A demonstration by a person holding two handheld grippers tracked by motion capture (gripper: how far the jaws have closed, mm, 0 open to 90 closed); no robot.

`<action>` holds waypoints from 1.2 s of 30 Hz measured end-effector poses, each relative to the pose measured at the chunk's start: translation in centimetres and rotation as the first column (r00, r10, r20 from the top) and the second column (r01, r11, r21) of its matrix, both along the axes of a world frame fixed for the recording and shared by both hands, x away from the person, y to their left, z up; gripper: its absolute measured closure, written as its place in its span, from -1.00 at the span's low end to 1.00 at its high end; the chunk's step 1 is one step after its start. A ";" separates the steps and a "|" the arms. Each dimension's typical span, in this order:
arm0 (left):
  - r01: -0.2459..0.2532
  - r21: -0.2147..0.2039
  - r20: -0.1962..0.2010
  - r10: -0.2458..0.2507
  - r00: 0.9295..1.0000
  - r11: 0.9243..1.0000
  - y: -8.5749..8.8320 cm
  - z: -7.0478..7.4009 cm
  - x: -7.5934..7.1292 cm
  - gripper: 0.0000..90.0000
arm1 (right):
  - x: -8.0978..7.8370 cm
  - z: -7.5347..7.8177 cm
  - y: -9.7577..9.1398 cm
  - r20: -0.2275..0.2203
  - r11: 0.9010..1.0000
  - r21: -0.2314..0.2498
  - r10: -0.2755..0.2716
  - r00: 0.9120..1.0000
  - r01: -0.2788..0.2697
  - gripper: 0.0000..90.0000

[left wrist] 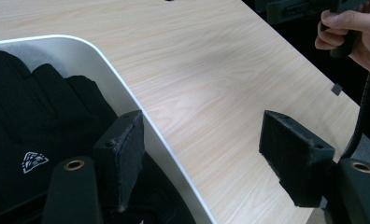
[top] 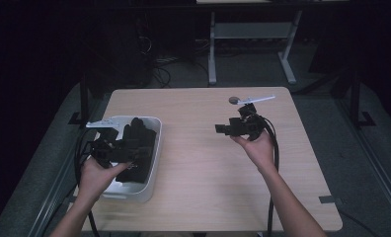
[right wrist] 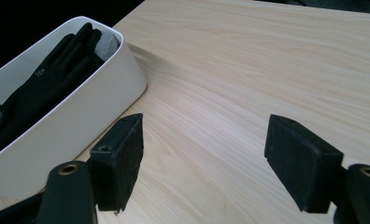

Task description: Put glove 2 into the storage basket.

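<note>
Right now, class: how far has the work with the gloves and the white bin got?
Done, it seems: the black gloves already lie inside the white bin. In hand: nothing; the left gripper hangs open across the bin's rim, the right gripper open over bare table. Left: apparently only drawing both hands away.

Black tongs [right wrist: 204,161] with foam-faced jaws (brass-ringed screw holes), trailing black cables.

Dim, sharp frames (black surroundings)
</note>
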State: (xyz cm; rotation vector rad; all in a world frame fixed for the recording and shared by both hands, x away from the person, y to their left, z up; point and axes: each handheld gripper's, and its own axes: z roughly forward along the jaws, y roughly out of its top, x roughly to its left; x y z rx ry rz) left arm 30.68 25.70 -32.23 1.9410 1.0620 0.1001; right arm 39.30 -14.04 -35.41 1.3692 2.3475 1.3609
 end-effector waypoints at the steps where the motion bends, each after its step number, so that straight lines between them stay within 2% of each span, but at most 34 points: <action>1: 0.001 -0.002 0.001 -0.001 1.000 1.000 -0.1 0.0 0.0 -0.32 | 0.0 0.0 -0.1 -0.001 1.000 -0.002 -0.001 1.000 0.001 -0.38; 17: 0.017 -0.004 0.003 -0.017 1.000 1.000 -1.0 0.1 0.3 -0.34 | -0.4 -0.5 -1.8 -0.006 0.999 0.003 -0.034 0.999 0.034 -0.37; 27: 0.039 0.001 0.006 -0.039 0.999 0.999 -2.0 0.1 0.4 -0.34 | -0.7 -0.9 -3.1 -0.007 0.999 0.003 -0.050 0.999 0.050 -0.38; 36: 0.063 0.007 -0.002 -0.063 0.998 0.998 -3.3 -0.2 0.7 -0.35 | -1.1 -1.7 -4.9 -0.029 0.997 0.013 -0.074 0.997 0.074 -0.38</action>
